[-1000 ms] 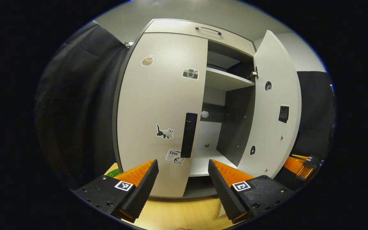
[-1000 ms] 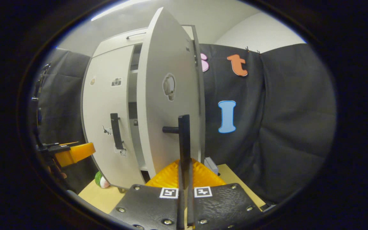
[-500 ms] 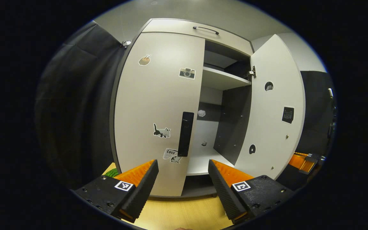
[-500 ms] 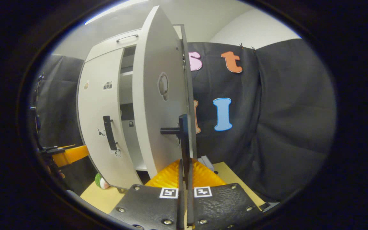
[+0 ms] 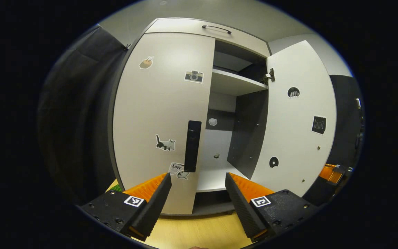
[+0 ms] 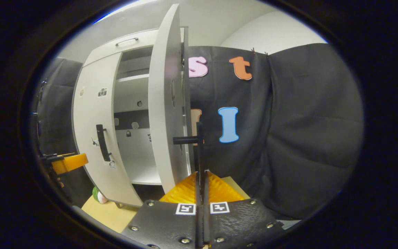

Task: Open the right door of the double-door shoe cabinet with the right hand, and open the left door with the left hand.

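Note:
A white double-door shoe cabinet fills the left gripper view. Its left door (image 5: pixel 161 110) is closed and carries a black vertical handle (image 5: pixel 192 146). Its right door (image 5: pixel 297 121) stands swung wide open, showing shelves inside. My left gripper (image 5: pixel 198 186) is open, a short way in front of the left door's handle, touching nothing. In the right gripper view, my right gripper (image 6: pixel 201 180) is shut on the right door's black handle (image 6: pixel 199 148), with the right door (image 6: pixel 166 103) seen nearly edge-on. The left door (image 6: pixel 93 138) and the left gripper (image 6: pixel 69 162) appear at the left there.
The cabinet stands on a light wooden floor (image 5: pixel 199 231). Black cloth (image 6: pixel 306 131) hangs to the right of the open door and on the cabinet's left (image 5: pixel 78 121). A small green and white ball (image 6: pixel 98 195) lies by the cabinet's foot.
The right door has swung further open with my right gripper holding its handle. My left gripper has drifted slightly, bringing the left door's handle closer to centre.

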Tool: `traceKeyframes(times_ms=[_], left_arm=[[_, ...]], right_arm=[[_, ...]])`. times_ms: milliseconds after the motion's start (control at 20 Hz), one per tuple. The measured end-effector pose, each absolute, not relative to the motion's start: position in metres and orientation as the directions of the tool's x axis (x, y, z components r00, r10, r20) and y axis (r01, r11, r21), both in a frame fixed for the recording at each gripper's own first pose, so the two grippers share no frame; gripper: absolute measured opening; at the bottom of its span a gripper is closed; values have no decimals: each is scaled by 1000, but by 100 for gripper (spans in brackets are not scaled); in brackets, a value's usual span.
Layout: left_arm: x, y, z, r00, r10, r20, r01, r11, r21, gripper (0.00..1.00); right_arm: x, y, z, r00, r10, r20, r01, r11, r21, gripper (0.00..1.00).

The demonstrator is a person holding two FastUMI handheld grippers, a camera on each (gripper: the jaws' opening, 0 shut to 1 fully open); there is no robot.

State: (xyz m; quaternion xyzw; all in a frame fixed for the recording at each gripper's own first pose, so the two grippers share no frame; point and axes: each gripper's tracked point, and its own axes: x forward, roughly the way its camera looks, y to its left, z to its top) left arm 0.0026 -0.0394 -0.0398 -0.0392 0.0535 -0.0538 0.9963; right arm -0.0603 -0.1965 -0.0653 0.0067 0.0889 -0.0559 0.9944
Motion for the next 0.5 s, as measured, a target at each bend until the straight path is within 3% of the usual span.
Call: traceKeyframes(times_ms=[100, 500], left_arm=[[12, -41, -41, 988, -111, -106, 104, 992, -72, 97], [59, -28, -33, 994, -72, -84, 71, 997, -19, 96]], right_arm=[[-66, -212, -65, 972, -153, -176, 152, 988, -21, 1], [-89, -236, -57, 964, -216, -154, 211, 976, -53, 1]])
